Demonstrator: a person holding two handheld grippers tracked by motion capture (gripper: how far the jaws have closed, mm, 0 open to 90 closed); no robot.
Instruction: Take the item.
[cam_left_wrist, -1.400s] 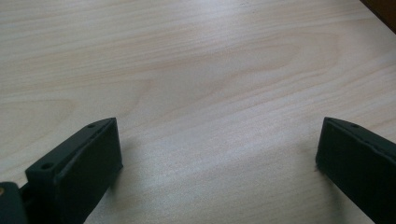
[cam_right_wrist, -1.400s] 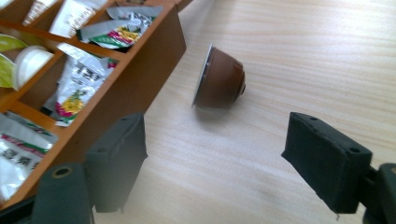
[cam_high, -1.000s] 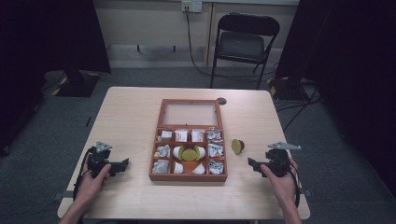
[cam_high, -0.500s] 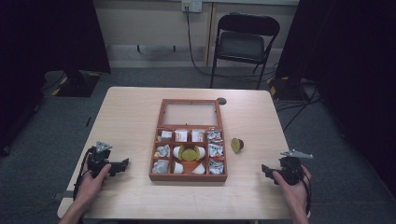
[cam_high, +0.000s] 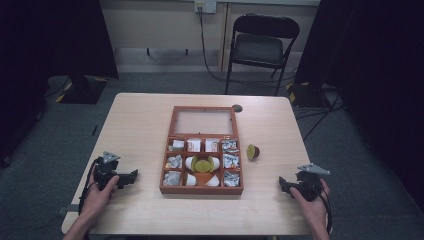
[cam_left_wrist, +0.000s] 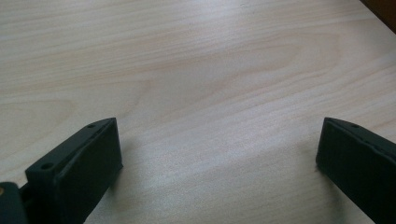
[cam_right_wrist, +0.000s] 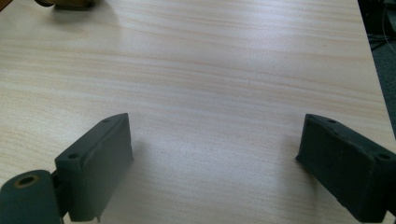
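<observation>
A wooden compartment box (cam_high: 202, 188) sits mid-table with its glass lid laid open at the back. Its cells hold wrapped packets, white pods and a green-topped capsule (cam_high: 202, 163). A loose green and brown capsule (cam_high: 253, 151) lies on the table just right of the box. My left gripper (cam_high: 134, 176) rests low at the near left, open, its jaws wide apart over bare wood (cam_left_wrist: 215, 140). My right gripper (cam_high: 283, 184) sits near the front right corner, open too, with only tabletop (cam_right_wrist: 215, 154) between its jaws.
The light wooden table (cam_high: 145, 120) has bare room left, right and behind the box. A small dark round fitting (cam_high: 237, 108) sits near the far edge. A black folding chair (cam_high: 260, 47) stands beyond the table. The table's right edge (cam_right_wrist: 373, 79) is close to my right gripper.
My right gripper has pulled back and to the right, away from the loose capsule toward the near right corner. The left gripper has stayed put.
</observation>
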